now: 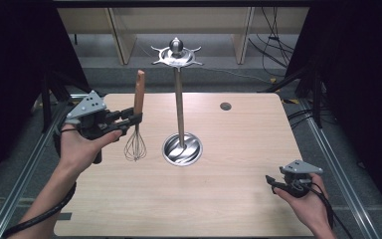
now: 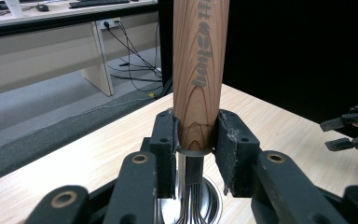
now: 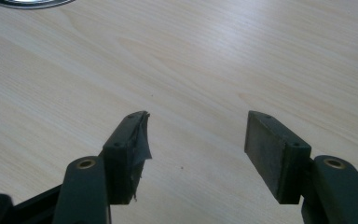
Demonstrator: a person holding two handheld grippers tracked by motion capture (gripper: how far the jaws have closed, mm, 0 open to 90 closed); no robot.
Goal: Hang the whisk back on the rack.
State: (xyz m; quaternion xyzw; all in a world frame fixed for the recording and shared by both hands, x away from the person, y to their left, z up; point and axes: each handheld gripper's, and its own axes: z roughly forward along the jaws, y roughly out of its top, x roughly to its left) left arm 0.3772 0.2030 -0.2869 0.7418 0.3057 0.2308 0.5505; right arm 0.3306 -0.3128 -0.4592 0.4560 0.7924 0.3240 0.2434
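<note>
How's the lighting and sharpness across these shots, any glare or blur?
High view: dark sides, glare on the stand's steel base. Left gripper view: whisk handle sharp, its near jaws soft. Right gripper view: table evenly lit, faint sheen, the jaws slightly blurred.

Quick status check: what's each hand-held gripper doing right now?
Left hand-held gripper: closed on the wooden handle of the whisk, held upright above the table.
Right hand-held gripper: open, holding nothing, low over the table.
</note>
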